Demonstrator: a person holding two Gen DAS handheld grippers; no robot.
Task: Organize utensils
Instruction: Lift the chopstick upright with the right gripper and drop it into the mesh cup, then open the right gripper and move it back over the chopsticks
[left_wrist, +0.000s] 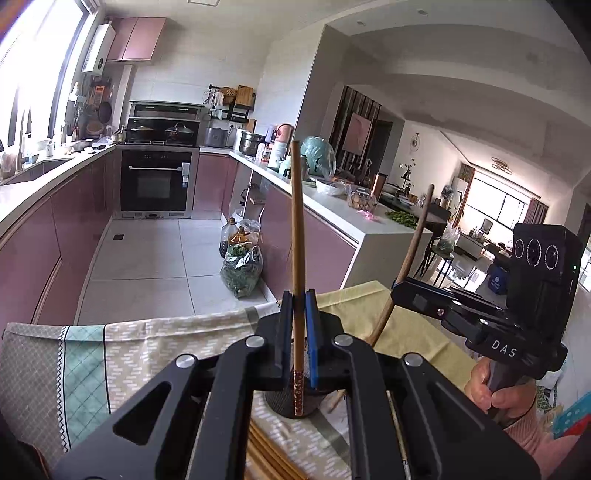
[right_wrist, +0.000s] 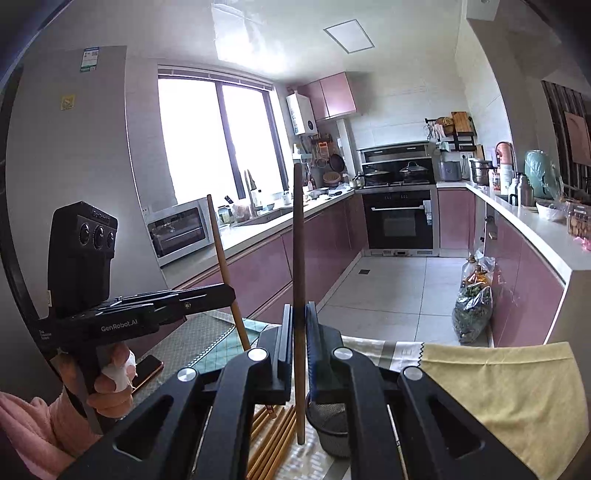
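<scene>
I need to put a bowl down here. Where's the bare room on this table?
Free: the yellow cloth right of the mesh cup, and the checked cloth at the far left. Crowded: the middle, with the loose chopsticks beside the cup.

pale yellow cloth (right_wrist: 509, 391), brown chopsticks (right_wrist: 273, 439)

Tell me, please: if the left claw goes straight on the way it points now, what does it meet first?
Probably nothing close. The left claw, shut on an upright chopstick, points past the cloth-covered table's far edge, over open floor. The way looks free, though depth is hard to judge.
</scene>
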